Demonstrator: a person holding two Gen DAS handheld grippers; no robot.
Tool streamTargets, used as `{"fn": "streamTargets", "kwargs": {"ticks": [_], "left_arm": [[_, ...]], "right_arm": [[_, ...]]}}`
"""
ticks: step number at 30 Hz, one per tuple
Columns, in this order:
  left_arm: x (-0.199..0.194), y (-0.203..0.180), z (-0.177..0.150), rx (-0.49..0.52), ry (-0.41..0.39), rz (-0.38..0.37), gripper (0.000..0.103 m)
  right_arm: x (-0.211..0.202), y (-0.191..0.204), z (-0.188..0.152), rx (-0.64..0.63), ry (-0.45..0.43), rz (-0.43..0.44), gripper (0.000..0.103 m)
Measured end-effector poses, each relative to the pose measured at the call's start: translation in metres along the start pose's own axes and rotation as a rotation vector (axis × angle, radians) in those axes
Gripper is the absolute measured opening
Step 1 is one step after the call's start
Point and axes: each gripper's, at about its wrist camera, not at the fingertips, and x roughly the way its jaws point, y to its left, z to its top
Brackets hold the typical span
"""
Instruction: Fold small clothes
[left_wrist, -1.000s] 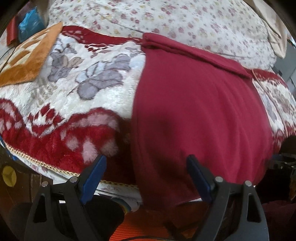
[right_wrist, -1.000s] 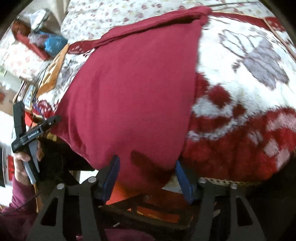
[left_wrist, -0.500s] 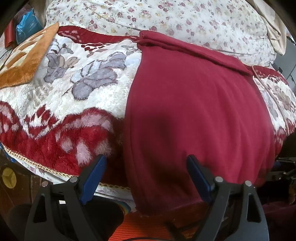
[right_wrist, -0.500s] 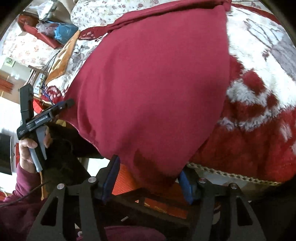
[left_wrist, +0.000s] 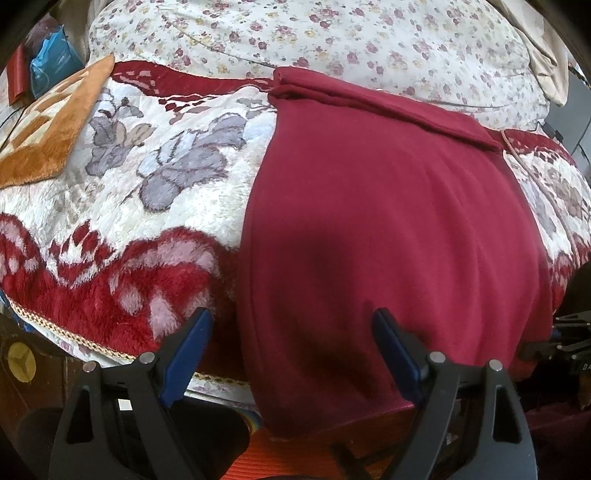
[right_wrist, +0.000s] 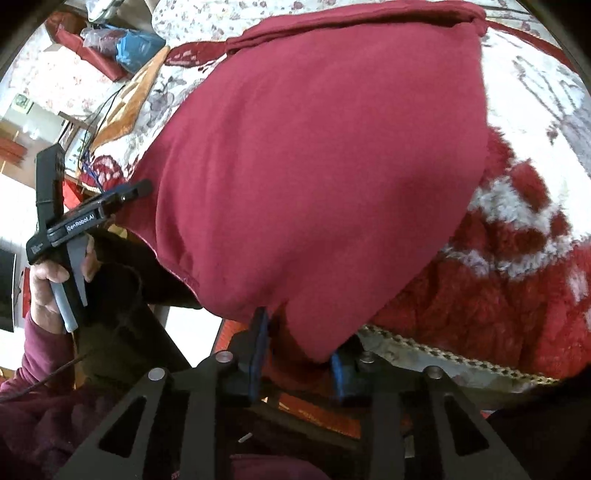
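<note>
A dark red garment (left_wrist: 388, 221) lies flat on the bed, its far end folded over and its near edge hanging off the bed's front. My left gripper (left_wrist: 291, 314) is open wide, with the garment's near left edge between its blue pads (left_wrist: 184, 354) and untouched by them. In the right wrist view the garment (right_wrist: 314, 166) ends in a drooping corner that hangs between the jaws of my right gripper (right_wrist: 299, 339). These jaws are closing, with a small gap still showing beside the cloth. A hand holds the left gripper (right_wrist: 74, 221) at the garment's other near corner.
A plush red-and-white flowered blanket (left_wrist: 147, 184) covers the bed, and its braided hem (right_wrist: 443, 354) runs along the front edge. A floral quilt (left_wrist: 332, 37) lies behind it. An orange cushion (left_wrist: 48, 136) sits at far left. Under the bed edge lies an orange mat (right_wrist: 229, 328).
The right gripper's jaws have narrowed a lot around the garment's hanging corner, and that view has shifted and rolled a little. The left gripper stays wide and still.
</note>
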Motion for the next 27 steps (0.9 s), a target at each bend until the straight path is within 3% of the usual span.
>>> {"fn": "streamTargets", "kwargs": {"ticks": [3,4,5,8,10,13,17,27], "left_arm": [[0.001,-0.002,-0.003,0.01,0.005,0.002,0.086],[0.001,-0.002,-0.004,0.013,0.008,-0.003,0.074],[0.002,-0.003,-0.004,0.016,0.017,-0.011,0.05],[-0.001,-0.002,0.0,0.012,0.034,-0.039,0.022],[-0.007,0.0,0.006,0.004,0.027,-0.053,0.013],[-0.021,0.009,0.019,-0.047,0.001,-0.121,0.01],[-0.044,0.011,0.05,-0.063,-0.071,-0.155,0.009],[-0.043,-0.002,0.171,-0.083,-0.217,-0.155,0.008]], "right_arm": [[-0.004,0.002,0.002,-0.017,-0.017,0.007,0.022],[-0.007,0.003,0.003,-0.023,-0.028,0.012,0.018],[-0.012,0.004,0.004,-0.027,-0.041,0.026,0.017],[-0.033,0.004,0.011,-0.018,-0.094,0.107,0.016],[-0.048,0.004,0.017,-0.009,-0.135,0.162,0.016],[-0.071,-0.002,0.031,0.019,-0.199,0.212,0.016],[-0.098,-0.013,0.052,0.047,-0.28,0.265,0.016],[-0.146,-0.053,0.141,0.135,-0.453,0.223,0.016]]}}
